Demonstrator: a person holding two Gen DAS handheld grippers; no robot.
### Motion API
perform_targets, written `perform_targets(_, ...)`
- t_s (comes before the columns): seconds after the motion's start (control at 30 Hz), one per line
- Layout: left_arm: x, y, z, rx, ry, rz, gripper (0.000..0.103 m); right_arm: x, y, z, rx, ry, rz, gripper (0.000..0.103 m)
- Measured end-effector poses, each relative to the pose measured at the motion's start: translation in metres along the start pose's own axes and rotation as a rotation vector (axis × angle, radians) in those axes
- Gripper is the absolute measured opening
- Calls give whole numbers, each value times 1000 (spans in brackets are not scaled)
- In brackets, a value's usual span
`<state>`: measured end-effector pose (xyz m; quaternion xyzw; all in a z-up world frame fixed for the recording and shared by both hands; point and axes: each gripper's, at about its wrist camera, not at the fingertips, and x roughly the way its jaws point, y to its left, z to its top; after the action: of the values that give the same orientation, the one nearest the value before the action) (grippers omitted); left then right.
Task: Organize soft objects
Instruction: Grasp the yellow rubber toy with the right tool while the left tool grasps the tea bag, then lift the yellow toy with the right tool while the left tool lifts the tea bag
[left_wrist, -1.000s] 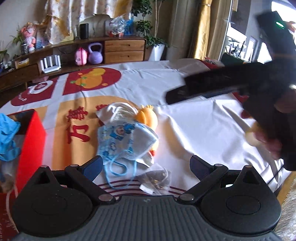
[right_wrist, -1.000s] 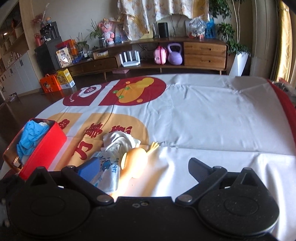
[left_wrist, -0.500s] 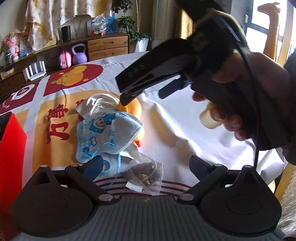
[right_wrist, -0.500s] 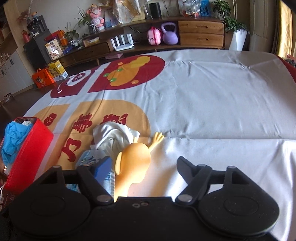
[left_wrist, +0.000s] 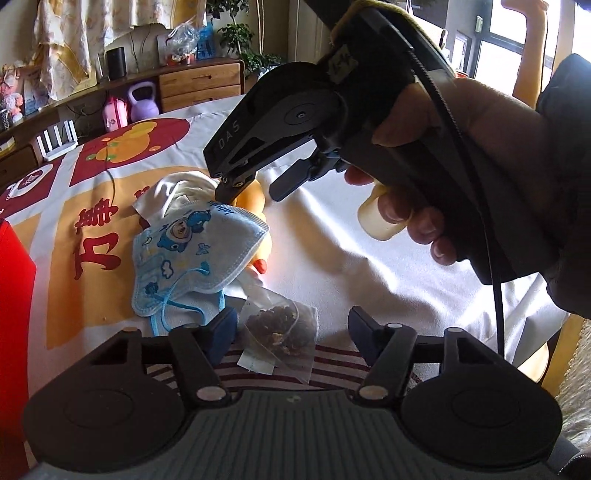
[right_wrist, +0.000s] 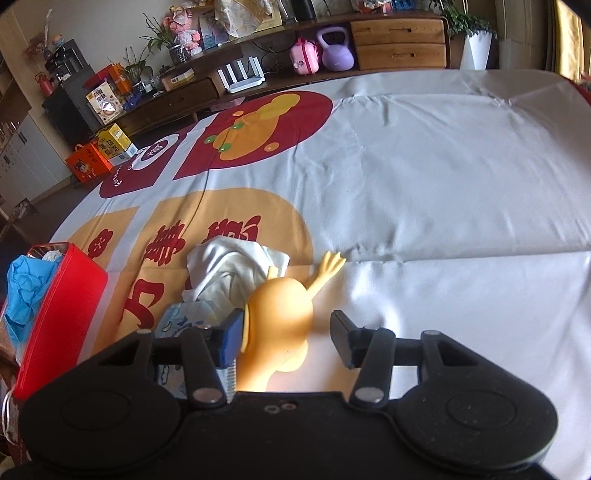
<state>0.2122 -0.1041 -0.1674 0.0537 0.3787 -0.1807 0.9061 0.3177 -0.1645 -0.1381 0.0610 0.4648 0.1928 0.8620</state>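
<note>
We saw the bench under its white printed cloth with red and orange panels (right_wrist: 424, 177), cut off at every edge of both views. The red rectangular box (right_wrist: 62, 317) stood at the cloth's left side, its near end out of frame; crumpled blue material (right_wrist: 26, 288) filled it, and we could not tell what that was.

The orange rubber chicken toy (right_wrist: 280, 325) lay mostly hidden: the right wrist view lost its lower body behind the gripper housing, and the left wrist view showed only slivers of it behind the blue cartoon-printed face mask (left_wrist: 195, 251). A crumpled white cloth (right_wrist: 232, 266) lay just beyond the mask, partly tucked under it. The clear plastic pouch of dark dried bits (left_wrist: 280, 332) rested nearest the left gripper (left_wrist: 291, 332), between its fingers (left_wrist: 221, 332), which stood apart without pressing it. They had just been closing.

The right gripper (right_wrist: 286, 338), held in a person's hand (left_wrist: 461, 177), straddled the chicken. Its left finger (right_wrist: 231, 339) touched the toy's side, while the other stood just clear, so the fingers were apart. They too had just been closing.

Compared with a second earlier, both grippers had dropped closer to the pile, and the right gripper and hand had come to fill much of the left wrist view, covering the far right of the cloth.
</note>
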Motion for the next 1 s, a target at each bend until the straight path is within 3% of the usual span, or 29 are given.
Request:
perform_targets(0.07, 0, -1, -1, 7, -2, 2, 66, 1, 0, -1, 9, 1, 7, 48)
perform_targets(0.13, -1, -2, -1, 17, -7, 12, 57, 2, 0, -1, 17, -2, 11, 45)
perform_targets(0.37, -3, 1, -1, 9, -10, 30, 40, -3, 2, -3, 36, -15, 29, 27)
perform_targets(0.63, -5, 6, 1, -27, -2, 53, 25, -21, 0, -10, 47, -50, 19, 23)
perform_targets(1.0, -21, 16, 9, -113, -4, 64, 24, -69, -8, -21, 45, -97, 28, 22)
